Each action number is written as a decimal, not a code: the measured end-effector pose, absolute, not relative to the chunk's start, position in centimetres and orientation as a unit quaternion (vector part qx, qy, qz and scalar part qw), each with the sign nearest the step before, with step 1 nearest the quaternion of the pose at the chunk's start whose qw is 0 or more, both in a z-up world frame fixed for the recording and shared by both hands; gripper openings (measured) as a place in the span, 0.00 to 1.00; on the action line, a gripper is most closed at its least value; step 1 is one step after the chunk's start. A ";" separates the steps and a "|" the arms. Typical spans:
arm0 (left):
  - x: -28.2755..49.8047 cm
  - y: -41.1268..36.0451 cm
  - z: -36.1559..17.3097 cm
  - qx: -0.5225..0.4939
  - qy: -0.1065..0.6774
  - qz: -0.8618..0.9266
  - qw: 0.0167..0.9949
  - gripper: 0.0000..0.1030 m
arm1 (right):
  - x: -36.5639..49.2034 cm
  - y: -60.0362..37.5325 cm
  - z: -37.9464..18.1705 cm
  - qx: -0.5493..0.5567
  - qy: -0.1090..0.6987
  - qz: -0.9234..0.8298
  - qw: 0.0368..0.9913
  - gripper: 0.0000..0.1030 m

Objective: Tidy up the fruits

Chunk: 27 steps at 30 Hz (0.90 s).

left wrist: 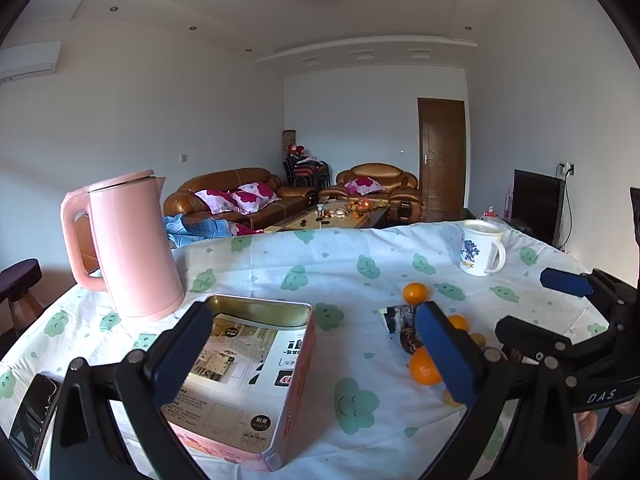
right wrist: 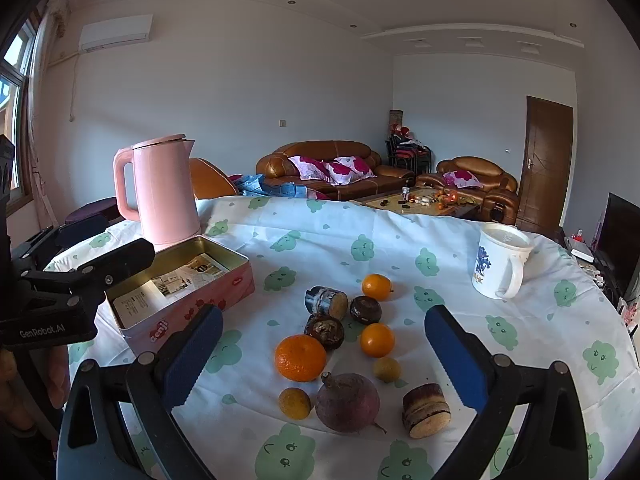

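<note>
Fruits lie loose on the cloud-print tablecloth [right wrist: 320, 240]. In the right wrist view I see a large orange [right wrist: 300, 357], two small oranges [right wrist: 376, 286], a purple beet-like root [right wrist: 347, 402], dark round chestnut-like pieces [right wrist: 324, 331], cut cane stubs [right wrist: 426, 410] and small yellow fruits [right wrist: 294, 403]. A pink tin [right wrist: 192, 308] with papers inside stands open to their left. My right gripper [right wrist: 324, 356] hangs open above the pile, holding nothing. My left gripper [left wrist: 314, 356] is open over the tin's [left wrist: 298, 380] right edge, also holding nothing. An orange [left wrist: 424, 366] peeks from behind its right finger.
A pink kettle [right wrist: 164, 192] stands behind the tin. A white mug [right wrist: 500, 260] sits at the table's far right. A dark flat device [left wrist: 32, 412] lies by the near left edge. The round table drops off beyond the cloth, with sofas far behind.
</note>
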<state>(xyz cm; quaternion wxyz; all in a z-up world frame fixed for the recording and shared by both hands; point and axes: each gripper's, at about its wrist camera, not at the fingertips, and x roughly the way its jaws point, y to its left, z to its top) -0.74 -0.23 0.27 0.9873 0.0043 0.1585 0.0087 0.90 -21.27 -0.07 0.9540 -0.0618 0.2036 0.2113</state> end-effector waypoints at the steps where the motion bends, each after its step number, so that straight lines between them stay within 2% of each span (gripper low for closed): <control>1: -0.6 -0.1 0.2 0.003 0.160 0.009 0.987 1.00 | 0.9 -21.3 -0.1 -0.062 0.204 0.212 0.954 0.99; 27: -0.2 -0.1 -0.7 0.012 0.174 0.013 0.985 1.00 | 1.0 -22.0 -0.6 -0.054 0.213 0.204 0.954 0.99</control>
